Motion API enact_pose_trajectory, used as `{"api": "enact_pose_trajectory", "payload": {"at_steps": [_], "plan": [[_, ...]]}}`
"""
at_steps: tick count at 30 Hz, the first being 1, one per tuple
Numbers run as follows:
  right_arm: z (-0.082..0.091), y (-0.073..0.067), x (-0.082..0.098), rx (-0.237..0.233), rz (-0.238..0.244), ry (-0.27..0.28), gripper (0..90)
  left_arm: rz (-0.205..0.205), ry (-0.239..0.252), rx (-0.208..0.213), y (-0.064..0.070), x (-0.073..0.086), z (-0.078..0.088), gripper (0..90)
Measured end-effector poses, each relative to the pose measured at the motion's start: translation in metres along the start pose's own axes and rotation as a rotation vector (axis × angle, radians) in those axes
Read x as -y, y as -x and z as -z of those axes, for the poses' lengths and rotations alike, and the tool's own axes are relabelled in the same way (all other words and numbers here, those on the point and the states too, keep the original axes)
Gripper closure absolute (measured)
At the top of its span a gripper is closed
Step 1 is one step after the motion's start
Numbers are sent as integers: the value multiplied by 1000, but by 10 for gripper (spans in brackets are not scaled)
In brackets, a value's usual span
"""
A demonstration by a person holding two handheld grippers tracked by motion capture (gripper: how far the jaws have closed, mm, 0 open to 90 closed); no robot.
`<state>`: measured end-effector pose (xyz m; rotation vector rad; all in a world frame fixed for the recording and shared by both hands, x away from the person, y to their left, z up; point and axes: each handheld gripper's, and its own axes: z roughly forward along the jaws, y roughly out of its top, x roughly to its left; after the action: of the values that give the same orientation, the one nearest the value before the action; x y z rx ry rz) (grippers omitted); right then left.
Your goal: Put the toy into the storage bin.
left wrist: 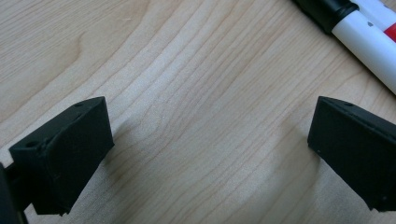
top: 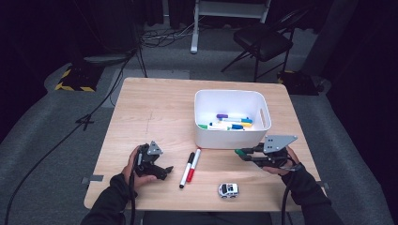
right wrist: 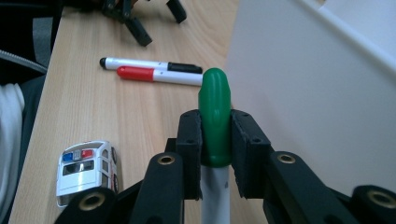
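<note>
A light wooden table stands on a grey carpeted floor in a dark room. Beyond the table's far right corner stands a black folding chair, and beside it the white legs of a frame rise from the floor. Black cables run across the carpet at the back and down the left side. A black-and-yellow striped base sits at the far left. The surroundings fade into darkness.

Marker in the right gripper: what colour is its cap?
Green cap on a white barrel, clamped in the right gripper; clearest in the right gripper view.
</note>
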<state>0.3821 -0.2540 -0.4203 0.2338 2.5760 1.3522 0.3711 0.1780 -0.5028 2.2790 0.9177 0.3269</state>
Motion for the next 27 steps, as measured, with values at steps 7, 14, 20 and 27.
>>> {"api": "enact_pose_trajectory", "payload": {"at_steps": [7, 14, 20, 27], "plan": [[26, 6, -12, 65, 11, 28, 749, 0, 0, 0, 0, 0, 0, 2], [39, 10, -28, 90, 18, 37, 749, -1, 0, 0, 0, 0, 0, 2], [48, 17, -50, 109, 41, 41, 749, -2, 0, 0, 0, 0, 0, 2], [58, 29, -74, 149, 45, 64, 749, -1, -1, 1, 0, 0, 0, 2]]}}
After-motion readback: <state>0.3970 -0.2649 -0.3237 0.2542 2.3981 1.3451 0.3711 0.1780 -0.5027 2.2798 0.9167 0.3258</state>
